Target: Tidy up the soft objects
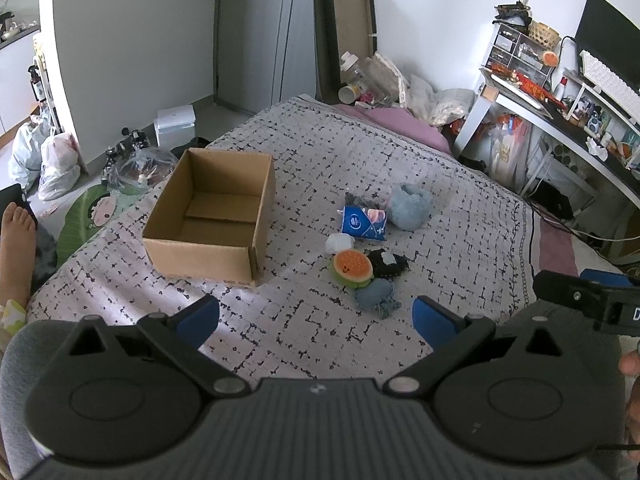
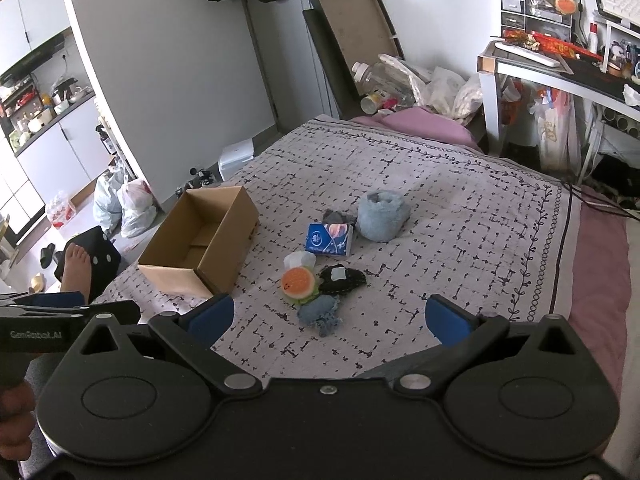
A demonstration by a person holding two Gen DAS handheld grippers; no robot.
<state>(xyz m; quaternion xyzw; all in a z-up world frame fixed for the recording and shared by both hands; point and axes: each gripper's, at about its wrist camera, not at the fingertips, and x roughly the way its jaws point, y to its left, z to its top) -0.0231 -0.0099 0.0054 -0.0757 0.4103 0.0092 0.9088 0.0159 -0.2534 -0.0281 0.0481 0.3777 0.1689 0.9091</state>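
Observation:
An empty cardboard box [image 1: 208,216] [image 2: 200,236] stands open on the patterned bedspread [image 1: 360,152]. To its right lies a small heap of soft things: an orange burger plush [image 1: 353,266] [image 2: 298,283], a black pouch [image 1: 386,262] [image 2: 342,279], a blue knitted piece [image 1: 376,296] [image 2: 320,311], a white wad [image 1: 339,243], a blue tissue pack [image 1: 364,222] [image 2: 330,239] and a fluffy light-blue slipper [image 1: 410,204] [image 2: 382,214]. My left gripper [image 1: 316,316] hangs open near the bed's front, short of the heap. My right gripper [image 2: 328,318] is open too, just before the knitted piece, holding nothing.
A pink pillow [image 1: 396,120] and bags and bottles [image 1: 380,80] lie at the bed's far end. A cluttered desk [image 1: 560,96] stands at the right. Plastic bags [image 1: 56,160] sit on the floor at the left, where a person's bare foot [image 1: 16,240] shows.

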